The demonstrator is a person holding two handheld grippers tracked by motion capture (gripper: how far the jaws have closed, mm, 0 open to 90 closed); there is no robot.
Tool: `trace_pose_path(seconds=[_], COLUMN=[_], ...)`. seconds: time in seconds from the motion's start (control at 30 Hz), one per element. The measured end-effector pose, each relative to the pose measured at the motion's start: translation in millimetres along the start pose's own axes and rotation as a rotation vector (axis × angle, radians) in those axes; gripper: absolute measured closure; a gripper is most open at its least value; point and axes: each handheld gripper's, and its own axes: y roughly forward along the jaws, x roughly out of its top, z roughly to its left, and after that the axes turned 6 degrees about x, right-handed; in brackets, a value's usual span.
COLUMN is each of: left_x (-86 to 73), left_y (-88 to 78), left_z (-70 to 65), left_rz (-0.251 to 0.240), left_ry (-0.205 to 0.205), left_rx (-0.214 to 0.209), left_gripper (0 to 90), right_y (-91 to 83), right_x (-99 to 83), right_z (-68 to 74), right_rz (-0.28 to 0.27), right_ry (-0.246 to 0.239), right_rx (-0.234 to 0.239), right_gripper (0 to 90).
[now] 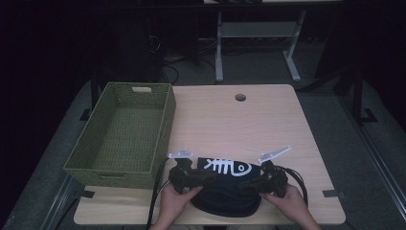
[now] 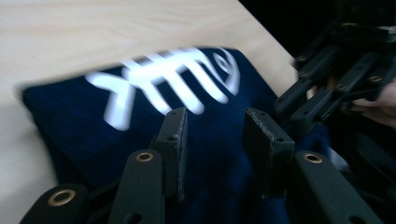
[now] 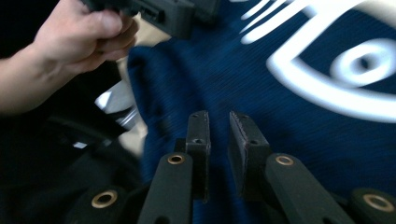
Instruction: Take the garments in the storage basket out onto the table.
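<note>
High view: folded navy-blue knit garment with a white fish-skeleton print [image 1: 229, 184] lies at the worktop's [image 1: 249, 120] six o'clock edge. My left hand-held gripper [image 1: 184, 176] sits at its nine o'clock side, jaws spread, nothing pinched. My right hand-held gripper [image 1: 262, 181], at three o'clock, has jaws nearly together with a small gap, gripping nothing. I judge the cloth soft, light and limp; best pinched at its folded side edges.

i can read no words or numbers; the navy garment [image 1: 230, 189] bears just a white fish-skeleton sign [image 1: 228, 167].
</note>
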Motion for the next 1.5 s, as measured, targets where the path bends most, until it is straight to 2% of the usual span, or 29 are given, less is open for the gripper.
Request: trace_pose_path(seconds=[0.1,0.2,0.37,0.5,0.6,0.73,0.83,0.9,1.0,1.2,1.4,1.5], left_x=[-10.0,-18.3,-29.0,-31.5,-31.5,-28.6,-25.9,-25.6,-29.1,-41.0,-42.5,-39.3], left_y=[-1.7,-1.9,-0.8,-0.8,-0.5,-3.4,-9.2,-12.2,-13.7,-10.9,-4.6,-0.3], left_z=[-7.2,-11.3,-10.9,-9.5,-8.3,-12.3,-15.3,-17.0,-17.4,-15.3,-11.7,-12.3], left_rz=[0.035,0.075,0.116,0.117,0.117,0.110,0.100,0.097,0.106,0.121,0.105,0.104], left_ry=[0.003,0.022,0.053,0.072,0.080,0.094,0.101,0.102,0.105,0.111,0.101,0.119], left_rx=[-0.043,-0.055,-0.036,-0.017,-0.019,-0.020,-0.036,-0.042,-0.042,-0.013,-0.004,0.009], left_gripper=[60.4,60.3,61.3,64.2,65.2,61.6,60.8,60.7,60.6,60.3,62.9,63.2], right_y=[8.5,13.7,18.5,22.9,23.0,21.8,16.5,13.7,16.5,21.8,18.9,15.5], right_x=[-8.1,-14.7,-22.8,-26.8,-28.9,-26.7,-23.7,-22.9,-25.1,-32.2,-34.8,-36.0], right_z=[8.1,11.5,9.0,7.6,4.3,7.5,13.9,17.8,19.9,13.8,5.8,1.1], right_rz=[0.038,0.069,0.095,0.112,0.102,0.103,0.075,0.060,0.080,0.115,0.099,0.089], right_ry=[-0.011,-0.016,-0.017,-0.026,-0.026,-0.040,-0.056,-0.057,-0.068,-0.059,-0.049,-0.039], right_rx=[0.020,0.027,0.019,-0.012,-0.010,-0.007,0.016,0.054,0.067,0.045,0.034,0.032], right_gripper=[77.7,77.7,78.2,81.7,83.4,78.4,77.0,76.9,76.9,79.7,82.3,84.2])
